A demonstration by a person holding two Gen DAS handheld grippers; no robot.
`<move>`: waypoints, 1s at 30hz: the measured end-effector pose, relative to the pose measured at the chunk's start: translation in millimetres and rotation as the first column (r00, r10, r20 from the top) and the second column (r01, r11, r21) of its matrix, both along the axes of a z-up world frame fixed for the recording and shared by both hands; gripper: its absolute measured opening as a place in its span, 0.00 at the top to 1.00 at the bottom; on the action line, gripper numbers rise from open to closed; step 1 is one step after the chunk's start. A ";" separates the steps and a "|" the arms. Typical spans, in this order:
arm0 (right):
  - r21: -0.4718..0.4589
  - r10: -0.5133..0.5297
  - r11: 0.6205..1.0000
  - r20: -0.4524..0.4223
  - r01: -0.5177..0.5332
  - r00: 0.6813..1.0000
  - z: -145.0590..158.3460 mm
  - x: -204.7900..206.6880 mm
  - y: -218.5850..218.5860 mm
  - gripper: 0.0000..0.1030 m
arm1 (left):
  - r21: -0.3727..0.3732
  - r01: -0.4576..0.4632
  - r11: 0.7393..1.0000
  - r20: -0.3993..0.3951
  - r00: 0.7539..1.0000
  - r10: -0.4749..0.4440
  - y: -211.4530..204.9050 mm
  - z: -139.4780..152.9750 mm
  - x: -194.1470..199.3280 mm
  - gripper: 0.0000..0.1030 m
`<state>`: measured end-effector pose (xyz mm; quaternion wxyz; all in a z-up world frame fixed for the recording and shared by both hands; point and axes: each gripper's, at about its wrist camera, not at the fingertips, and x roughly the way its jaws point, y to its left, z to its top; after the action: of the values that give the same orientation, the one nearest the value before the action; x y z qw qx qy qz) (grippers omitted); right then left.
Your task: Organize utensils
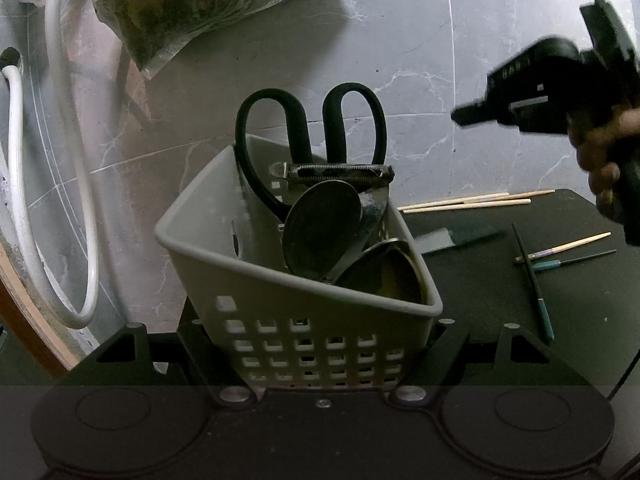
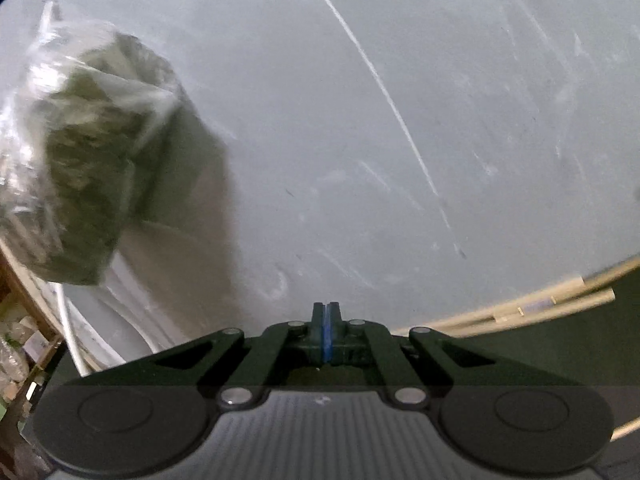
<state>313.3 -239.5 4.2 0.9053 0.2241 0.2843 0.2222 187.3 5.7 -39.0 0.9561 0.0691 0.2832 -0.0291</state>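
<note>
Left gripper (image 1: 308,360): fingers clamped on the lower walls of the grey perforated utensil basket (image 1: 224,240), one finger at each side of its base. Basket held at centre of the left wrist view, tilted, open mouth facing up and toward 2 o'clock.

Basket contents: black-handled scissors (image 1: 340,120), loops protruding above the rim at 12 o'clock; a metal peeler-type blade (image 1: 340,172) lying across below the loops; two dark round metal utensil heads (image 1: 320,228), one above the other, leaning against the inner wall.

Right gripper (image 2: 327,312): fingers fully together, blue pads touching, nothing between them. Seen in the left wrist view at 2 o'clock as a blurred black body (image 1: 532,92), gripped by a hand (image 1: 608,160), raised above the table.

Dark table (image 1: 520,300) at 3 to 4 o'clock of the basket. Loose on it: pale wooden chopsticks (image 1: 476,201) near the far edge at 3 o'clock; further chopsticks, pale and dark with teal bands (image 1: 560,252), crossed at 4 o'clock; a small flat blade-like utensil (image 1: 452,238) just beside the basket rim, blurred, type not determinable.

Background: grey marbled wall (image 1: 420,40); clear plastic bag of dark green material (image 1: 180,8) at 11 o'clock; white hoses (image 1: 56,140) at 9 o'clock.
</note>
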 end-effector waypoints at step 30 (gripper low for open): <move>-0.576 0.463 0.594 -0.325 -0.561 0.824 -71.1 33.4 8.5 0.66 | 0.001 -0.001 1.000 0.002 1.000 0.001 0.6 -1.1 -0.6 0.24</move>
<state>346.7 -231.0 -66.9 0.7993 -0.1803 0.4585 0.3440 186.7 6.2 -40.1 0.9564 0.0695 0.2823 -0.0286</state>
